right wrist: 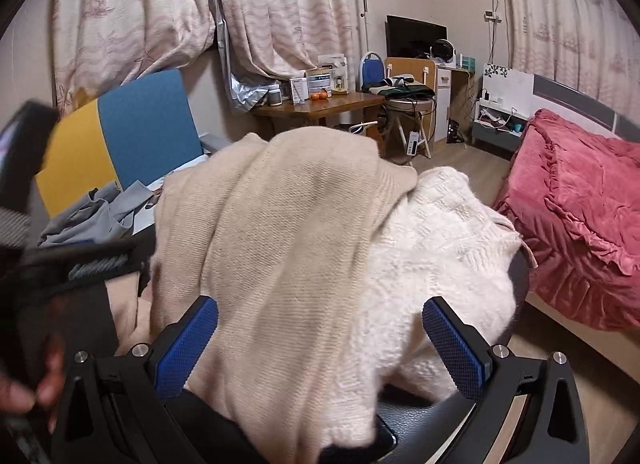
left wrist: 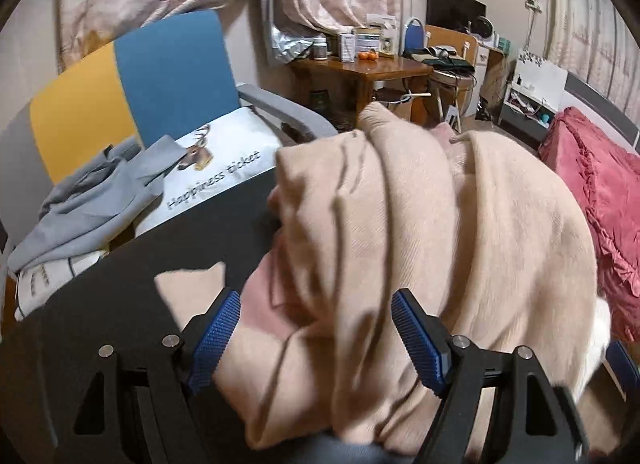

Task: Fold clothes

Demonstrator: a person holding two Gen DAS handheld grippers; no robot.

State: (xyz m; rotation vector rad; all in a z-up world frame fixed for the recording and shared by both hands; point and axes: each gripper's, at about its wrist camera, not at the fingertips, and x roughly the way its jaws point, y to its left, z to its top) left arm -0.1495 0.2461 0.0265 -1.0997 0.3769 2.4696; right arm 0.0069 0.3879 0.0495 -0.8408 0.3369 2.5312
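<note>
A beige knit sweater (left wrist: 420, 224) lies bunched on a dark round table (left wrist: 132, 304). It also shows in the right wrist view (right wrist: 280, 224), draped partly over a fluffy white knit garment (right wrist: 440, 248). My left gripper (left wrist: 316, 340) is open, its blue pads either side of the beige folds at the near edge. My right gripper (right wrist: 320, 348) is open, with beige and white cloth lying between its blue pads. The other gripper's black body and a hand show at the left edge of the right wrist view (right wrist: 36, 304).
A blue and yellow chair (left wrist: 132, 92) behind the table holds a grey garment (left wrist: 88, 208) and a printed cushion (left wrist: 216, 168). A bed with a red cover (right wrist: 580, 216) is at the right. A wooden table (right wrist: 320, 108) with small items stands by the curtains.
</note>
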